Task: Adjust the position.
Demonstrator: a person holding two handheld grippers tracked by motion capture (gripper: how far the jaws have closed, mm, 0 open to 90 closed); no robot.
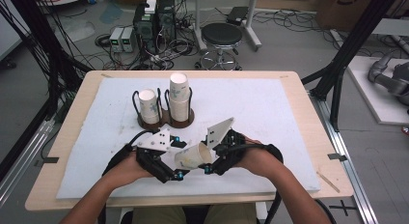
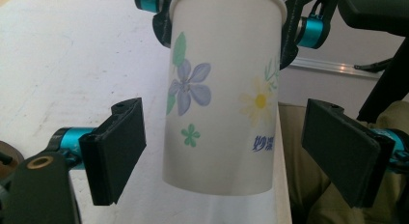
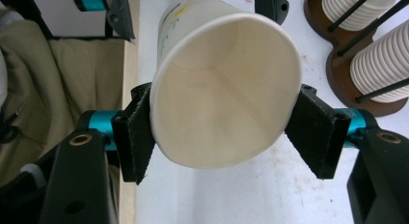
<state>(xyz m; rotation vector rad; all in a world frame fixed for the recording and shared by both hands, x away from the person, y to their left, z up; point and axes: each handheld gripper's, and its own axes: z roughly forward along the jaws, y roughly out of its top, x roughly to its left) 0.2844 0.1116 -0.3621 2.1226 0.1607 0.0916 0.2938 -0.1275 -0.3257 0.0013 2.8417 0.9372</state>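
A white paper cup [image 1: 193, 155] printed with flowers hangs over the near middle of the white mat, lying on its side. My right gripper [image 1: 206, 158] is shut on its rim; in the right gripper view the pads [image 3: 137, 137] press the mouth of the cup [image 3: 222, 84] into an oval. My left gripper [image 1: 179, 160] is open around the cup's base end. In the left gripper view the cup [image 2: 222, 98] sits between the two pads [image 2: 115, 151] with a gap on each side.
A dark double holder [image 1: 166, 120] stands behind the grippers with two stacks of paper cups [image 1: 179, 96], also seen as cup stacks [image 3: 366, 50] at the upper right. The white mat [image 1: 270, 113] covers the wooden table [image 1: 308, 122]. A stool [image 1: 222, 38] and electronics stand beyond.
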